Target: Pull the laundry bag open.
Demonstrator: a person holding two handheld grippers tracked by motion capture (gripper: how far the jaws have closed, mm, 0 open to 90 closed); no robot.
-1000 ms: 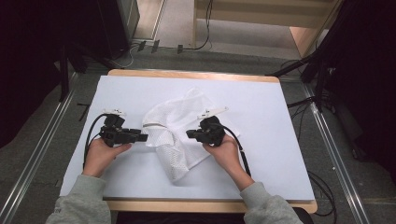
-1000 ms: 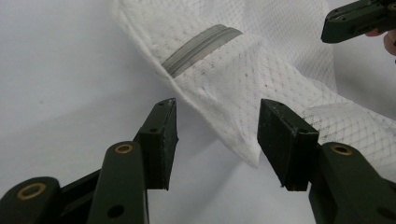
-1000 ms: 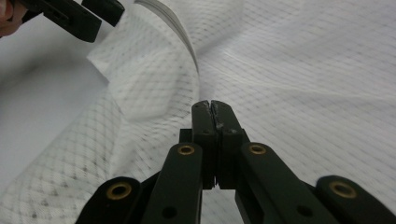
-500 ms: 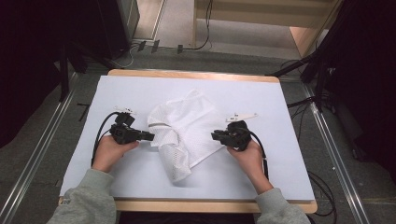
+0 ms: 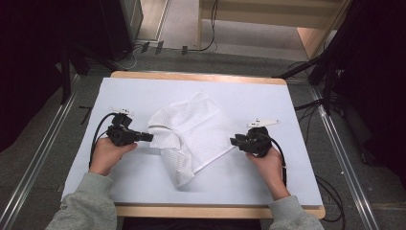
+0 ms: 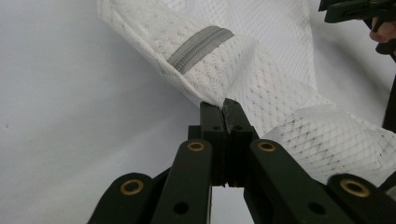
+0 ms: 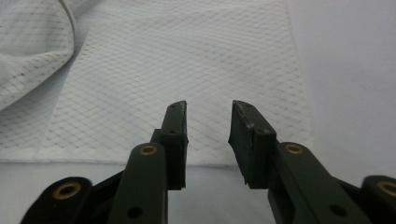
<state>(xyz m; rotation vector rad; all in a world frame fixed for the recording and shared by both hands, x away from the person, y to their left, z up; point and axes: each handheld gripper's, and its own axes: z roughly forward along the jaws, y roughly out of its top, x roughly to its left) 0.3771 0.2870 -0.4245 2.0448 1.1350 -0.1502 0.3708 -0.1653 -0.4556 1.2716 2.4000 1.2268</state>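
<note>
High view: white mesh bag [image 5: 191, 134] lies crumpled near the middle of the table [image 5: 268, 100], which has a pale sheet on top and a wood edge showing at front and back; left gripper [image 5: 143, 137] is at the bag's left edge, held by the left hand [image 5: 107, 154], its cable looping back toward the wrist; right gripper [image 5: 234, 141] sits just beside the bag's right corner, held by the right hand [image 5: 268, 160]; grey sleeves [image 5: 86, 206] come in from the bottom. Left gripper view: jaws pressed together, pinching a fold of the mesh bag [image 6: 261, 93] at their tips; the fabric rises off the table from the pinch; a grey zipper [image 6: 200, 49] runs across the bag just above the pinch; the other gripper [image 6: 359, 9] is in the top right corner, farther off. Right gripper view: jaws spread with a clear gap, nothing between them; a flat single layer of the mesh bag [image 7: 187, 60] lies on the table ahead of and under the tips, its near edge running across just behind them; a bunched fold sits at upper left.
</note>
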